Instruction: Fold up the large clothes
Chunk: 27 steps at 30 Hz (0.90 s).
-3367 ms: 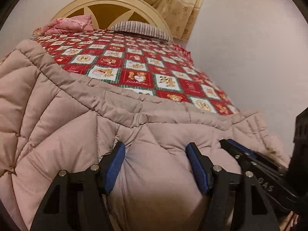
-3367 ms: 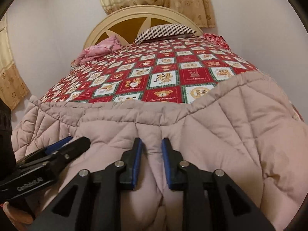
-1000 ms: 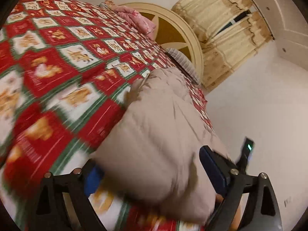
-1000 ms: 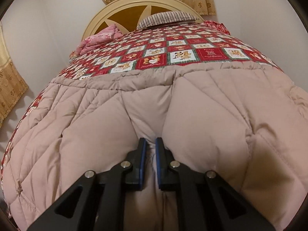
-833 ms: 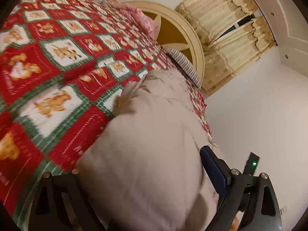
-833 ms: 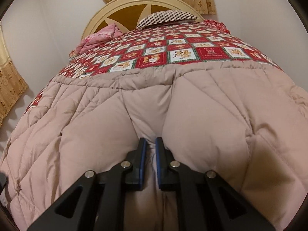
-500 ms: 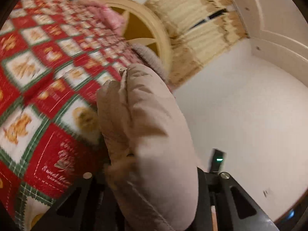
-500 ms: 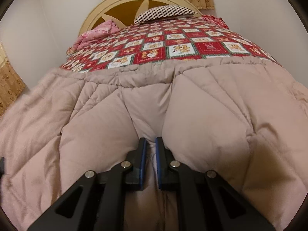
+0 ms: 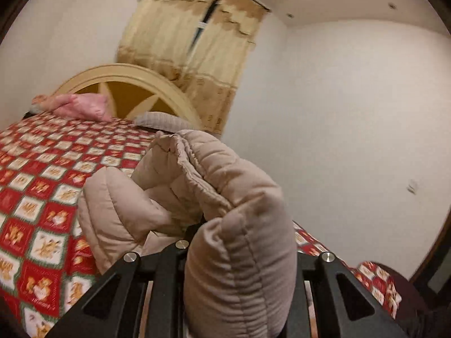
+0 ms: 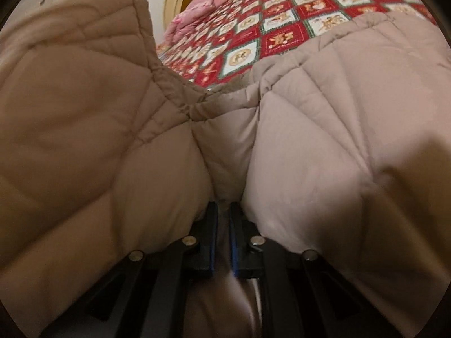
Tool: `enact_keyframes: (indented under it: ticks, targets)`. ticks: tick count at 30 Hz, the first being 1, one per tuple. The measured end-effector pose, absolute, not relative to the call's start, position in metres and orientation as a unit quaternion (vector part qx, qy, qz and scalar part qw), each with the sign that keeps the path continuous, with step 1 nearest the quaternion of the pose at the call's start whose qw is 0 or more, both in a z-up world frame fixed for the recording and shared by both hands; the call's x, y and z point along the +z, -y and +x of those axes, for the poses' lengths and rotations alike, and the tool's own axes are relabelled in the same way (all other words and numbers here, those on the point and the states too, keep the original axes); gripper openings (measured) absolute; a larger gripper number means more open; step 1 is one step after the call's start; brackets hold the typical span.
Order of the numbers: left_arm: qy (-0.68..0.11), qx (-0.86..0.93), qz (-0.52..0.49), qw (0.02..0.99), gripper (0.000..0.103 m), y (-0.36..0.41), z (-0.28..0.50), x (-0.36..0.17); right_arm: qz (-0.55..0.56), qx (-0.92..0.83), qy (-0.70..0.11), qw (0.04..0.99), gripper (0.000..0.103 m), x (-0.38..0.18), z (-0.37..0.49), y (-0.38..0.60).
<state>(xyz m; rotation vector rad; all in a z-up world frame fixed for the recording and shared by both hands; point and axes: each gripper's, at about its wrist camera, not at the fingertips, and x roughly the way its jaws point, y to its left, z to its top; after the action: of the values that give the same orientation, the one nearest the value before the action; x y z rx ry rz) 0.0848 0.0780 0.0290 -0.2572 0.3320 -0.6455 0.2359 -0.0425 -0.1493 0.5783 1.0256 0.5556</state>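
step: folding the beige quilted comforter (image 10: 324,129) on the bed (image 9: 42,197), one gathered edge being carried over the rest
landmark: all places given from the cream headboard (image 9: 135,84)
comforter place: at the bed's foot end, well away from the headboard; red teddy-print bedspread (image 10: 282,19) bare between them
left hand-held gripper (image 9: 225,242): clamped on a thick bunched fold of the comforter, pads buried in padding; the bundle is lifted clear of the bedspread, pointing toward the headboard
right hand-held gripper (image 10: 224,225): blue pads (image 10: 215,225) nearly together, jaws easing open right now, thin pinch of comforter edge between them and touching both
raised flap: in the right wrist view a big flap stands up on the left, hiding part of the headboard
do it well: keep both edges taut and level, carry the left bundle across so edges line up, lay down flat
risk: judged – right pinch is thin and loosening, could slip; bulky filling may roll and skew the fold
other: pink pillow (image 9: 81,107) and striped pillow (image 9: 163,119) against the headboard, clear of the fold
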Motion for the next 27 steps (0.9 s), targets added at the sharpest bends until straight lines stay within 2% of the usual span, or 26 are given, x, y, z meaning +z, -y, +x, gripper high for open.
enact_keyframes:
  ticks: [9,15,17,19,20,23,27]
  targets:
    - [-0.182,-0.398,0.007,0.899,0.022,0.051,0.071,0.018,0.274,0.185,-0.404,0.853,0.018,-0.105,0.169,0.227]
    - [-0.236,-0.432,0.154,0.857,0.022,0.16,0.064,-0.046,0.296,0.115,-0.389,0.865,0.02,-0.115,0.137,0.318]
    - [-0.221,-0.427,0.224,0.847,0.022,0.186,0.051,-0.069,0.316,0.103,-0.385,0.861,0.035,-0.119,0.131,0.341]
    - [-0.203,-0.427,0.261,0.842,0.022,0.195,0.04,-0.081,0.349,0.109,-0.371,0.854,0.071,-0.12,0.128,0.36]
    - [-0.202,-0.43,0.266,0.839,0.022,0.196,0.039,-0.085,0.361,0.115,-0.363,0.851,0.074,-0.115,0.129,0.359]
    - [-0.21,-0.447,0.243,0.835,0.022,0.189,0.046,-0.088,0.375,0.16,-0.346,0.845,0.074,-0.1,0.131,0.357]
    - [-0.21,-0.461,0.218,0.834,0.022,0.177,0.049,-0.087,0.319,0.17,-0.375,0.854,0.076,-0.093,0.162,0.332]
